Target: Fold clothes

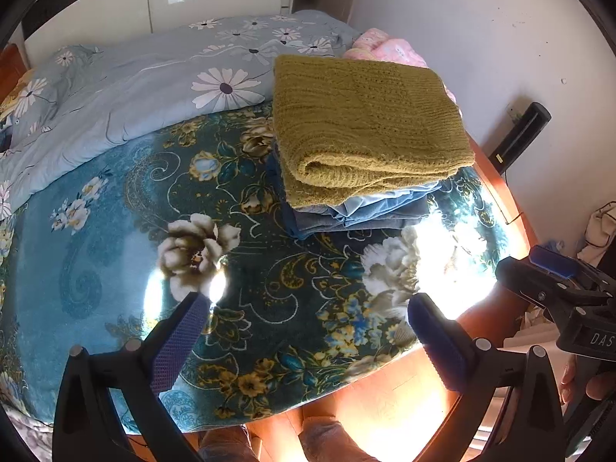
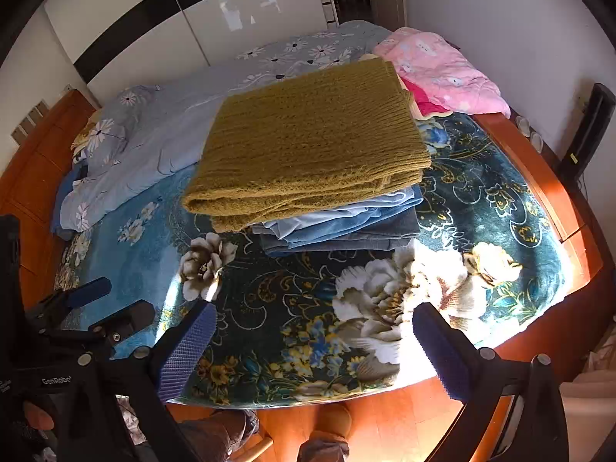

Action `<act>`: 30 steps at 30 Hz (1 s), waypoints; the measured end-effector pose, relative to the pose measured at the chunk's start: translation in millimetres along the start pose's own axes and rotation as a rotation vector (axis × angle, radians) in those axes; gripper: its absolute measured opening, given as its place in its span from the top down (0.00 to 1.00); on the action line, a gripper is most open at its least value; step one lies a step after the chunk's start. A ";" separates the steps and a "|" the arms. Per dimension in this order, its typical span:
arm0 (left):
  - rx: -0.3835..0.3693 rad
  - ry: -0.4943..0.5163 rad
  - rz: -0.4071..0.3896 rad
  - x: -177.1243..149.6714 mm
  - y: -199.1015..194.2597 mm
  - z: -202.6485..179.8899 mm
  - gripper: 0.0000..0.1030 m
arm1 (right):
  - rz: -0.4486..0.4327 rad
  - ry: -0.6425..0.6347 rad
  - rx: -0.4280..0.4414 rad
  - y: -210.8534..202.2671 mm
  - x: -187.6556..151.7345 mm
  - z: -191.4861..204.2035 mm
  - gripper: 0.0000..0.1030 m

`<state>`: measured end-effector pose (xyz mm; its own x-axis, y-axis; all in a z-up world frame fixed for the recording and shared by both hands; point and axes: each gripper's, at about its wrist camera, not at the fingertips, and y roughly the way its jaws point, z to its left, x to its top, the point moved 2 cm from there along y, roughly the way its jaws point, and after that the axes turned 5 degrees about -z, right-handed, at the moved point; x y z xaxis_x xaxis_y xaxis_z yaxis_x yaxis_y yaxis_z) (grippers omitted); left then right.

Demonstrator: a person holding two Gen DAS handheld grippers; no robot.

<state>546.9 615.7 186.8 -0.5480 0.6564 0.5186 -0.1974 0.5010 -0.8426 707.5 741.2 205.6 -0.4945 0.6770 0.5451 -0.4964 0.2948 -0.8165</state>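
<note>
Left claw [image 1: 306, 340] and right claw [image 2: 313, 350] both agape, empty.

The mustard sweater [image 2: 308, 134] is a coarse, fuzzy ribbed knit; the folded blue clothes [image 2: 346, 223] under it look smooth — perhaps denim. The floral blanket [image 1: 115, 211] has a plush sheen, the bed frame [image 2: 539, 177] is glossy wood — gripper pads [image 1: 181, 342] look textured rubber.

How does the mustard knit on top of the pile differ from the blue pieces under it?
The mustard knit is thick, ribbed and fuzzy; the blue garments look thin and smooth. The knit is one bulky fold with a rounded front edge; the blue garments form several flat layers. The knit overhangs them on the left in the right wrist view. Both are folded, stacked on the floral blanket.
</note>
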 end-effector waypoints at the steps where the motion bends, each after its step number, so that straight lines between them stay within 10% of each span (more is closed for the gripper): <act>1: 0.009 0.001 0.001 -2.4 -1.0 -2.0 0.00 | 0.001 -0.010 0.004 2.9 0.8 -1.4 0.00; 30: 0.080 -0.008 0.059 -16.0 25.2 -3.8 0.00 | 0.059 -0.084 0.004 22.3 -12.8 6.9 0.00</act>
<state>553.9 620.0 157.8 -0.5667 0.6790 0.4666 -0.2285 0.4146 -0.8809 697.9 734.4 181.7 -0.5815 0.6339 0.5100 -0.4672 0.2530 -0.8472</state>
